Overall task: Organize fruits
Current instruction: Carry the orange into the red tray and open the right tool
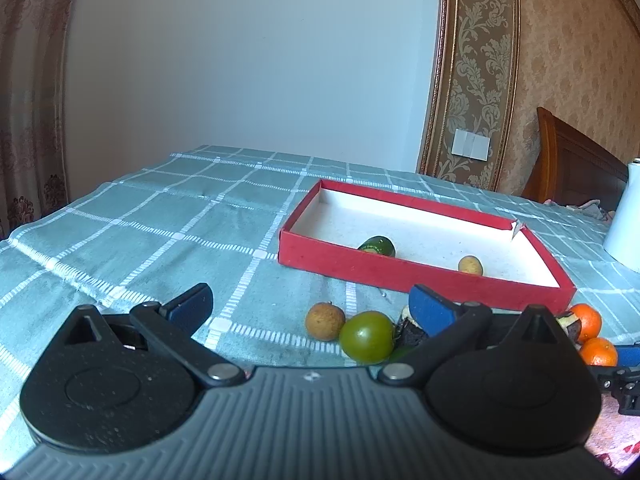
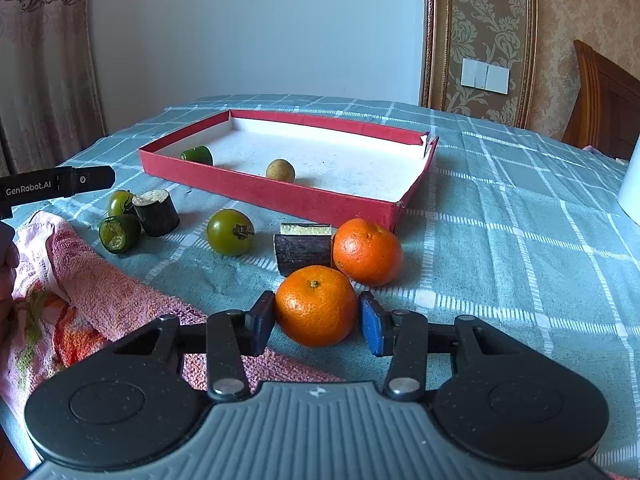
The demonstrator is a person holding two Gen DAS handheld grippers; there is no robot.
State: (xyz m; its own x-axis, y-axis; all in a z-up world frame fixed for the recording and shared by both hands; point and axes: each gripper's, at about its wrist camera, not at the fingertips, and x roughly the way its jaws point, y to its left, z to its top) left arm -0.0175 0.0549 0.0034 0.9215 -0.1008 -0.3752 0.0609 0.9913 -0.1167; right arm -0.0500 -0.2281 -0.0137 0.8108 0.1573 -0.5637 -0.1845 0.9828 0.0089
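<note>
Two fruits inside the red box (image 2: 280, 196): a green piece (image 2: 197, 155) by the left wall, a small brown round fruit (image 2: 280, 170) near the front wall; white floor otherwise bare toward the right and back, torn far-right corner. Box on a checked tablecloth (image 2: 520, 220), front wall facing both claws. Outside, just before that wall: two oranges, the far orange (image 2: 367, 251) touching a dark cut chunk (image 2: 303, 250), the near orange (image 2: 316, 306) just in front of both. Right claw (image 2: 316, 326) parted around the near orange, left pad at or very near the peel, right pad a sliver off, not yet clamped. Further left: a green tomato (image 2: 230, 232), then a cluster of another green tomato (image 2: 120, 203), a cut green piece (image 2: 119, 233) and a dark stump (image 2: 156, 212), touching. Pink towel (image 2: 92, 280) along the near-left table edge. Left claw (image 1: 312, 310) spread wide, holding nothing, low over the cloth, with a brown round fruit (image 1: 325, 321) and a green tomato (image 1: 367, 337) just ahead between its pads. Open cloth to the right of the box and left of it toward the table rim; a white vessel (image 1: 624, 216) near the far right edge.
</note>
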